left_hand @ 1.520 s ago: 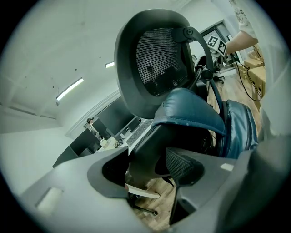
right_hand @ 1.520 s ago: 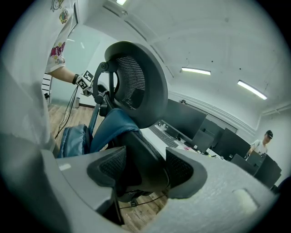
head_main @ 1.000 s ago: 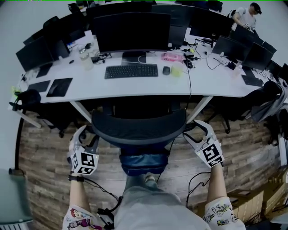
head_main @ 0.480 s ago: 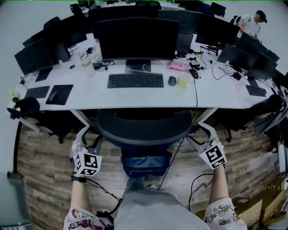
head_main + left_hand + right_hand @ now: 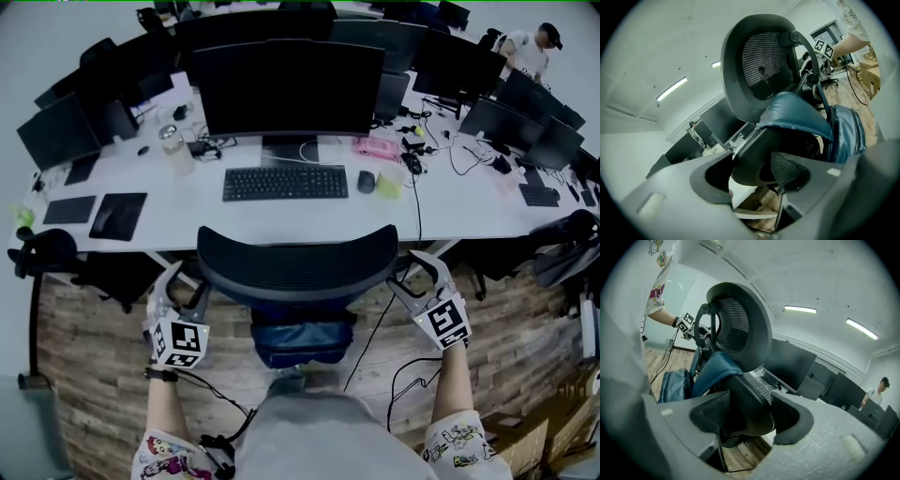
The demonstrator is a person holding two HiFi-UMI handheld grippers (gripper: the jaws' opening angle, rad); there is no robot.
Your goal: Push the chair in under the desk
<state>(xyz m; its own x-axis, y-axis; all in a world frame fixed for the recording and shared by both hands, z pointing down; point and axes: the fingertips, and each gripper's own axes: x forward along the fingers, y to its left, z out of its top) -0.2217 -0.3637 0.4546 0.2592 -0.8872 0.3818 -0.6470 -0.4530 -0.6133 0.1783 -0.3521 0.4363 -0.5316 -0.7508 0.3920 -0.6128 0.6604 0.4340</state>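
Note:
A black mesh-backed office chair (image 5: 295, 267) stands in front of the white desk (image 5: 187, 220); its back's top edge overlaps the desk's front edge in the head view. A blue padded thing (image 5: 302, 339) hangs on its rear. My left gripper (image 5: 183, 284) is shut on the chair's left armrest (image 5: 752, 157), which sits between the pads (image 5: 787, 171). On the other side my right gripper (image 5: 419, 272) is shut on the right armrest (image 5: 750, 397), with both pads (image 5: 715, 413) against it. The seat and the base are hidden.
On the desk are a large monitor (image 5: 286, 89), a keyboard (image 5: 284, 183) and a mouse (image 5: 366, 181). A cable (image 5: 375, 314) hangs from the desk to the wooden floor. Other dark chairs stand left (image 5: 42, 253) and right (image 5: 567, 246). A person (image 5: 530, 47) sits far back right.
The chair and both grippers have moved forward toward the desk; the gap between the chair's back and the desk's edge has closed. Both grips are unchanged.

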